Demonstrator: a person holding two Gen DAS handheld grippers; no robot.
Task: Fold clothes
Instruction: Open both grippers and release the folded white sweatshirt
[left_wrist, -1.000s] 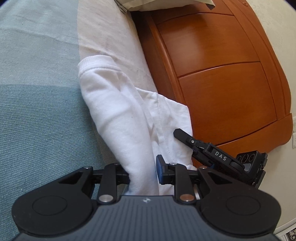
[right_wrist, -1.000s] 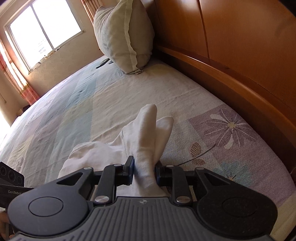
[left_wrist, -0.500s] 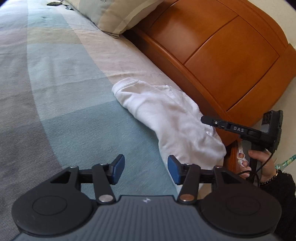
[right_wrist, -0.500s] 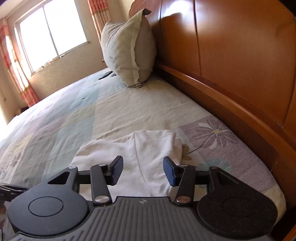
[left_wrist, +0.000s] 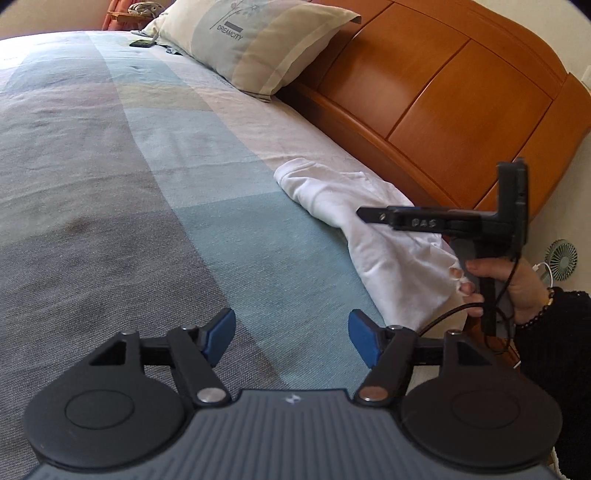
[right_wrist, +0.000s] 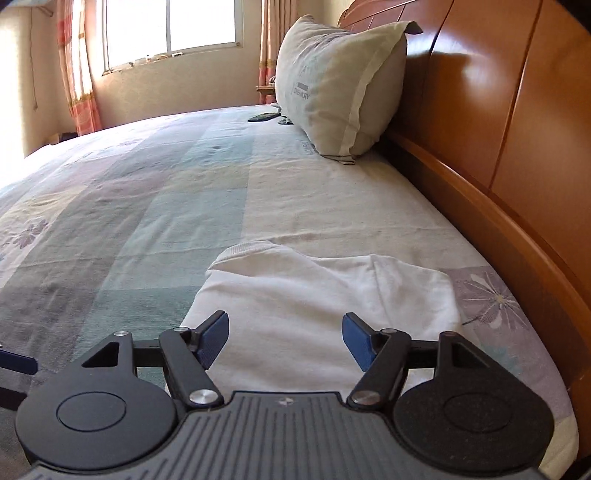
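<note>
- I take the wooden headboard (right_wrist: 509, 122) as my landmark: glossy orange-brown panels, curved along the top, with a rounded rail at its foot.
- The white garment (right_wrist: 325, 295) lies folded on the bed (right_wrist: 155, 206) just beside that headboard rail, near the bed's edge; soft knit cotton, slightly creased, with a ribbed hem at the end farthest from me.
- The bedspread is a woven, matte patchwork of grey, teal and cream blocks, with printed purple flowers near the headboard.
- A plump cream pillow (right_wrist: 332, 85) with a grey printed label leans against the headboard, well beyond the garment.
- My left gripper (left_wrist: 291, 338) has its blue-padded fingers (left_wrist: 221, 332) spread and still opening, nothing between them; it hangs over the bedspread, farther from the headboard than the garment.
- My right gripper (right_wrist: 282, 339) is likewise spread and opening, hovering tilted downward over the garment's near end; the pads do not press the cloth.
- Only the left view shows the right gripper (left_wrist: 443, 221) from the side, a black tool held by a hand (left_wrist: 513, 280) in a dark sleeve with a beaded bracelet, a cable trailing below, and a small fan (left_wrist: 563, 256) by the wall.
- Only the right view shows the sunlit window (right_wrist: 170, 26) and orange curtains (right_wrist: 79, 70) beyond the bed, opposite me.
- Both views show a dark flat object by the pillow; I cannot tell what it is.
</note>
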